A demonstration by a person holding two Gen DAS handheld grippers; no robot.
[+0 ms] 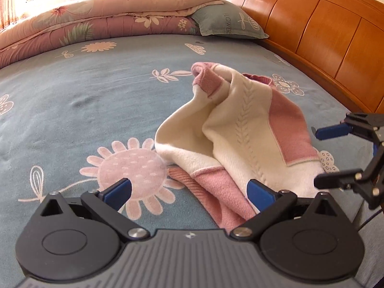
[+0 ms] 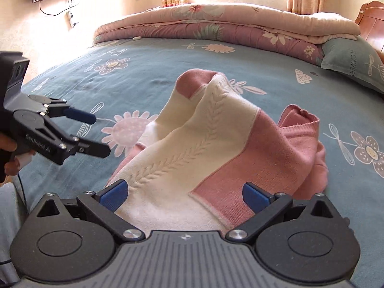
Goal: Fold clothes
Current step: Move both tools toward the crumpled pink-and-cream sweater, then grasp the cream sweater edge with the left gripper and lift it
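Both of my hand-held grippers are released, jaws spread wide and holding nothing. From the left wrist view, my left hand-held gripper hovers over the bed with the sweater ahead and to its right; the sweater's pink ribbed hem lies between the blue pads, nearer the right pad. My right hand-held gripper sits right at the sweater's near edge, cream and pink knit filling the gap between its pads. That sweater lies crumpled in a heap on the blue flowered sheet (one sleeve cuff pokes up at the far end). A folded quilt and pillow lie well beyond it by the headboard.
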